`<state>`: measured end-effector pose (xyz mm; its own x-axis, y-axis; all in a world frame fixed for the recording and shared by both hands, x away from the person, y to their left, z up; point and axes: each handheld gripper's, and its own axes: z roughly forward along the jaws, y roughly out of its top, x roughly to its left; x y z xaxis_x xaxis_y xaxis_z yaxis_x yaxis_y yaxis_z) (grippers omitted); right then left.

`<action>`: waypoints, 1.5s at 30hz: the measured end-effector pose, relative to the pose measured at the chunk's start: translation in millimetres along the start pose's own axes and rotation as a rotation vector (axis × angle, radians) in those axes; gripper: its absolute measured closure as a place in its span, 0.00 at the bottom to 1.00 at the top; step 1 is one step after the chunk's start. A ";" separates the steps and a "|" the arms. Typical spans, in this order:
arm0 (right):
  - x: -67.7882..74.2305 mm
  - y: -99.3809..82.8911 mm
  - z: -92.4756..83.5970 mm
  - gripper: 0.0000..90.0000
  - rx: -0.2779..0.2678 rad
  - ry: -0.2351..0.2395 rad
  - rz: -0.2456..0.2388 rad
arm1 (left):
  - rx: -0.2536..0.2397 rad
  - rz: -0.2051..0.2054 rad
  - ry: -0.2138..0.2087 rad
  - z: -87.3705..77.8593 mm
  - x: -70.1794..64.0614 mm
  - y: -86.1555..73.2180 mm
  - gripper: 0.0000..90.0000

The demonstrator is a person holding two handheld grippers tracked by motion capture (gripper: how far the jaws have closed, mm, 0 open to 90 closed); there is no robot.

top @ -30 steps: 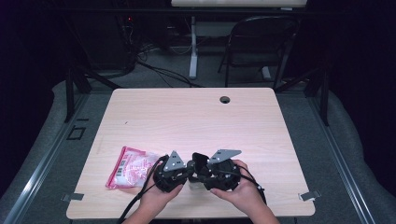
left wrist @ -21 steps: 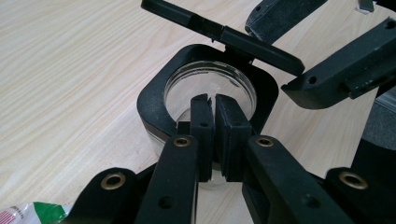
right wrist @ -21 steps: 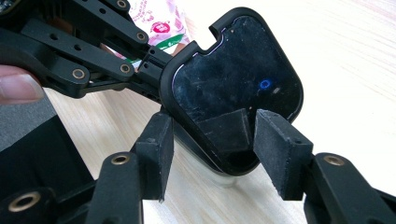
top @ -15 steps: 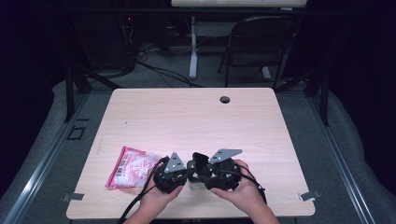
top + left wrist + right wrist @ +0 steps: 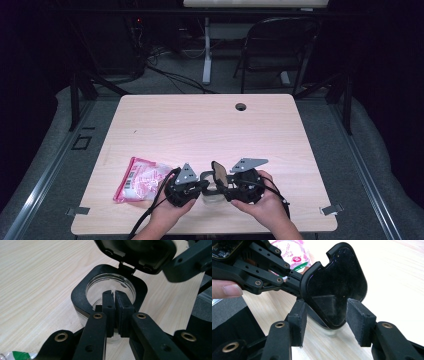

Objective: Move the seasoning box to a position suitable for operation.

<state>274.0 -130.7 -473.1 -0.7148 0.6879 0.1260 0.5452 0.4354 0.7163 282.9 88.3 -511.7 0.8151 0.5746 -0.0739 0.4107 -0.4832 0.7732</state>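
A clear round container (image 5: pixel 212 196) with a black rim (image 5: pixel 80 293) stands near the table's front edge, its hinged black lid (image 5: pixel 218 172) raised upright. My left gripper (image 5: pixel 200 186) is shut on the near side of the rim, pads (image 5: pixel 108 305) pressed together there. My right gripper (image 5: pixel 226 186) faces it from the right. Its jaws have just been closing a little, and the lid (image 5: pixel 337 282) stands between its pads (image 5: pixel 298 317) without being pressed. The lid (image 5: pixel 135 252) hangs over the open container in the left gripper view.
A pink snack packet (image 5: pixel 142 179) lies left of the left hand and also appears behind the lid (image 5: pixel 294 252). The light wooden table (image 5: pixel 200 125) has a cable hole (image 5: pixel 241 106) at the back. A folding chair (image 5: pixel 277 45) stands beyond the table.
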 end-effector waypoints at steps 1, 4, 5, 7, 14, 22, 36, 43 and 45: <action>-0.8 -0.8 -1.7 0.58 -0.007 -0.002 0.003 | 0.002 0.006 0.004 0.1 -0.2 0.4 0.95; -1.6 -3.5 -7.2 0.64 -0.015 -0.012 0.023 | -0.016 0.019 0.085 0.3 1.1 3.6 0.81; -1.6 -4.6 -8.3 0.65 -0.023 -0.018 0.028 | -0.027 0.011 0.097 0.1 3.0 5.1 0.79; -1.7 -6.3 -10.4 0.67 -0.028 -0.024 0.031 | -0.037 -0.006 0.115 1.0 6.7 7.9 0.74; 1.3 -8.6 -12.1 0.70 -0.035 -0.044 0.035 | 0.004 -0.032 0.117 13.7 15.0 10.3 0.68; -0.9 -11.3 -13.7 0.71 -0.039 -0.046 0.045 | 0.022 -0.064 0.089 21.7 20.6 6.1 0.74; -19.8 -17.7 -25.8 0.72 -0.025 -0.012 0.106 | 0.014 -0.055 0.093 21.5 20.9 5.0 0.76; -32.8 -21.1 -28.6 0.71 -0.011 0.033 0.150 | 0.012 -0.053 0.094 21.7 20.6 4.8 0.76; -33.8 -21.6 -28.7 0.71 -0.012 0.039 0.162 | 0.013 -0.052 0.094 21.5 20.5 4.8 0.76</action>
<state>273.9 -180.0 -473.2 -0.6346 0.7255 0.2663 0.6496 0.3140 0.6924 310.4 83.5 -523.1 0.7506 0.6586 -0.0538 0.4573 -0.4589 0.7618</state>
